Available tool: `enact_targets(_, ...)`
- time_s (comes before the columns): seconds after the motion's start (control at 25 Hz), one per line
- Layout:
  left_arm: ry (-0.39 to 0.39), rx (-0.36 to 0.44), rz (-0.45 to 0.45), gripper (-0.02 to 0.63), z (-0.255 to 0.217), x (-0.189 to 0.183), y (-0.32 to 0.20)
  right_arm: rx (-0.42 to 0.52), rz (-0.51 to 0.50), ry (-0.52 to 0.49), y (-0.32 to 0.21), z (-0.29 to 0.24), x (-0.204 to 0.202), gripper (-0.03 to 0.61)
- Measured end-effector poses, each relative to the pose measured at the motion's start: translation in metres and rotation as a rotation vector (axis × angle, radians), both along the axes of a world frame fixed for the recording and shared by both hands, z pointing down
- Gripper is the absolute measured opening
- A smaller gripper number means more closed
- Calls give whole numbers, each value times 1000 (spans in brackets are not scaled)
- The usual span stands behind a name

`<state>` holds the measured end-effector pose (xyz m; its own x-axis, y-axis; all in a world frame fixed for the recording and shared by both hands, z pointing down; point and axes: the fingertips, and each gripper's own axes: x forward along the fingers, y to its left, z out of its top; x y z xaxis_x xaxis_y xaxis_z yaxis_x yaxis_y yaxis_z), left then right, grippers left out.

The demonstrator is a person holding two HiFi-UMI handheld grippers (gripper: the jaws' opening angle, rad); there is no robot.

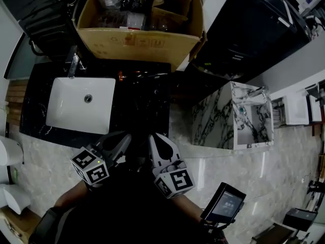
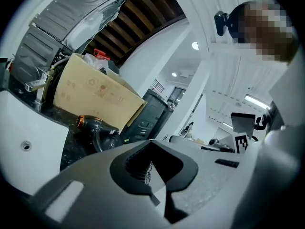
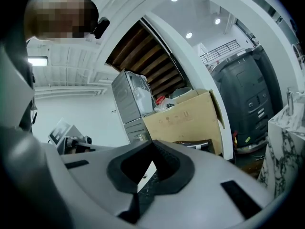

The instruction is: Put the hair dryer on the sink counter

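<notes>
The hair dryer [image 1: 133,76] is black with a copper ring and lies on the black marble sink counter [image 1: 152,111], just in front of the cardboard box. The left gripper view shows the hair dryer [image 2: 93,128] ahead and to the left, well apart from the jaws. In the right gripper view only a dark strip of the hair dryer [image 3: 193,144] peeks over the jaws. My left gripper [image 1: 122,139] is held near the counter's front edge, shut and empty. My right gripper [image 1: 155,139] is beside it, also shut with nothing between its jaws.
A white basin [image 1: 81,103] with a faucet [image 1: 73,65] fills the counter's left half. An open cardboard box [image 1: 137,39] stands behind the counter. A marble pedestal sink [image 1: 238,116] stands to the right, a black machine [image 1: 254,29] is behind it, and a small screen [image 1: 223,205] sits near my right arm.
</notes>
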<state>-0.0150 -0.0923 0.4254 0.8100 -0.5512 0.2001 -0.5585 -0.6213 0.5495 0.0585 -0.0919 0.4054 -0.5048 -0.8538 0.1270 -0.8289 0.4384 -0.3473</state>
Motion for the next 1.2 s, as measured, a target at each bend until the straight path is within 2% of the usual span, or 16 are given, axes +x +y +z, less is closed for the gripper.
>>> enact_targets(0.36,-5,-30,-27,2,9,-7,-4,16,-19,0,0,0,-4,-5)
enact_targets(1.2,4,-39,-34,2,12,-4,-6,-6,-38,0,1,5,-8,-5)
